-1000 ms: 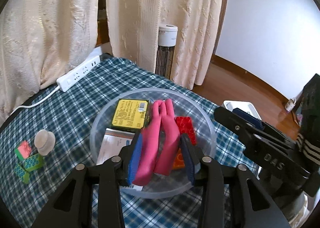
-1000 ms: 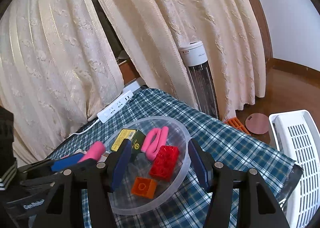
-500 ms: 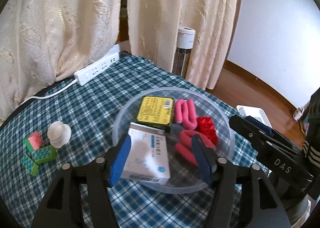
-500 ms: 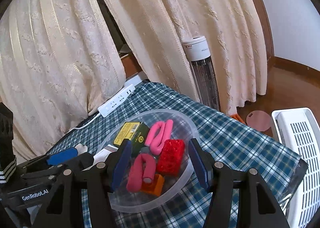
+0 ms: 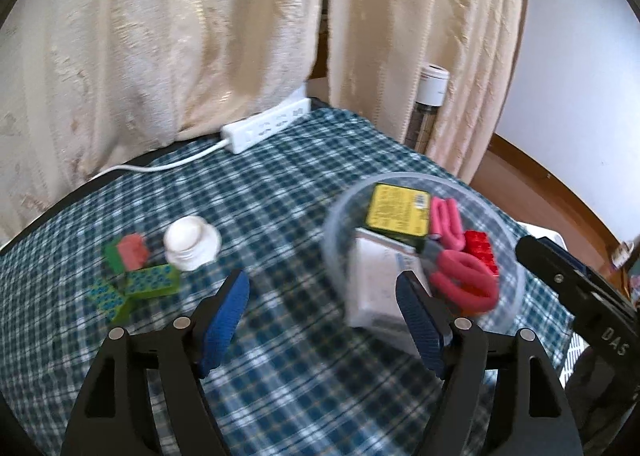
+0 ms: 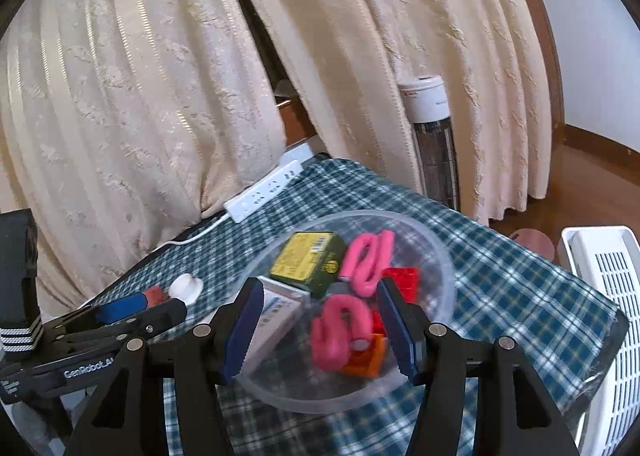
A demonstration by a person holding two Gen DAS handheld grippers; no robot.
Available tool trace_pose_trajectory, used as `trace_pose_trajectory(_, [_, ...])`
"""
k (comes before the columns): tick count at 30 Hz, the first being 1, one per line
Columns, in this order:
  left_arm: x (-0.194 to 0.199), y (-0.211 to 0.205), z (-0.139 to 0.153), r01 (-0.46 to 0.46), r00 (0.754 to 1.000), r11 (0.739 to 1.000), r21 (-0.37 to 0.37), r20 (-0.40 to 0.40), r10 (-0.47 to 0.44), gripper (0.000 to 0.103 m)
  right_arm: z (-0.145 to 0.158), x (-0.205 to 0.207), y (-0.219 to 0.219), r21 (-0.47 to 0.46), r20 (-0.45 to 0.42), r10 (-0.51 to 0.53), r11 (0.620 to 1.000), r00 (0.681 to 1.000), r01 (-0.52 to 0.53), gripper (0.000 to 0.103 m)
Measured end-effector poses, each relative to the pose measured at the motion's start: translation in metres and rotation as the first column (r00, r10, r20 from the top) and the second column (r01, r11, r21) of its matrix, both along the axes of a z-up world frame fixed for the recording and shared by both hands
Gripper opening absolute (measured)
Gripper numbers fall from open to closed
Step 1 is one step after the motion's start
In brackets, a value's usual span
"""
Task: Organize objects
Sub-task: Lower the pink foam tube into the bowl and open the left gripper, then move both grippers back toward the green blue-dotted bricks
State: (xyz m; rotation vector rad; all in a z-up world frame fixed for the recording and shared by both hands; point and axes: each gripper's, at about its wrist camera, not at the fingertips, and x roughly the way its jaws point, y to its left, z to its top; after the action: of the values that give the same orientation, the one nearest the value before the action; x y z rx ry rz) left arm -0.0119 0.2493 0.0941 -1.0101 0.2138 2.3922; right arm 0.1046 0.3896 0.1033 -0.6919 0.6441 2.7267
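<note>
Left gripper (image 5: 322, 306): jaws opening, nothing between, over checked surface (image 5: 280, 216). Right gripper (image 6: 320, 330): jaws spread, empty, above bowl (image 6: 446, 268) holding boxes, pink grips, bricks.

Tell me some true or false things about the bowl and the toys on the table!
1. The yellow-labelled box lies inside the clear bowl. True.
2. The white bottle cap is in the bowl. False: it sits on the checked tablecloth, beside the green blocks.
3. The left gripper is squeezing a pink hand grip. False: its jaws are opening with nothing between them; both pink grips lie in the bowl.
4. A white power strip lies near the curtain. True.
</note>
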Motion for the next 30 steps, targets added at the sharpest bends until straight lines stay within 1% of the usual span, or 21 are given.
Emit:
trace_pose_trajectory(6, [-0.011, -0.043, -0.001, -0.078, 0.997, 0.997, -0.006, -0.014, 0.078, 0.077, 0.011, -0.016, -0.031, 0.036, -0.004, 0.063, 0.997, 0.998, -0.063, 0.062])
trace_pose_trajectory(13, [-0.030, -0.101, -0.011, -0.194, 0.981, 0.981, -0.029, 0.003, 0.194, 0.077, 0.020, -0.036, -0.070, 0.081, 0.005, 0.140, 0.987, 0.990, -0.140, 0.062])
trace_pose_trajectory(16, [-0.035, -0.120, -0.012, -0.217, 0.976, 0.976, -0.036, 0.002, 0.217, 0.077, 0.024, -0.045, -0.087, 0.094, 0.011, 0.174, 0.980, 0.985, -0.175, 0.062])
trace_pose_trajectory(18, [-0.039, -0.130, -0.013, -0.232, 0.973, 0.972, -0.043, -0.002, 0.232, 0.077, 0.025, -0.052, -0.098, 0.101, 0.016, 0.200, 0.974, 0.980, -0.200, 0.067])
trace_pose_trajectory(22, [-0.047, -0.150, -0.017, -0.261, 0.965, 0.964, -0.060, -0.001, 0.261, 0.077, 0.023, -0.068, -0.121, 0.109, 0.043, 0.253, 0.960, 0.967, -0.256, 0.067])
trace_pose_trajectory(26, [-0.054, -0.168, -0.024, -0.288, 0.957, 0.955, -0.071, 0.008, 0.289, 0.077, 0.012, -0.088, -0.140, 0.072, 0.096, 0.314, 0.944, 0.945, -0.321, 0.067])
trace_pose_trajectory(30, [-0.061, -0.186, -0.029, -0.320, 0.947, 0.943, -0.086, 0.012, 0.322, 0.077, 0.003, -0.105, -0.158, 0.064, 0.140, 0.358, 0.927, 0.923, -0.369, 0.067])
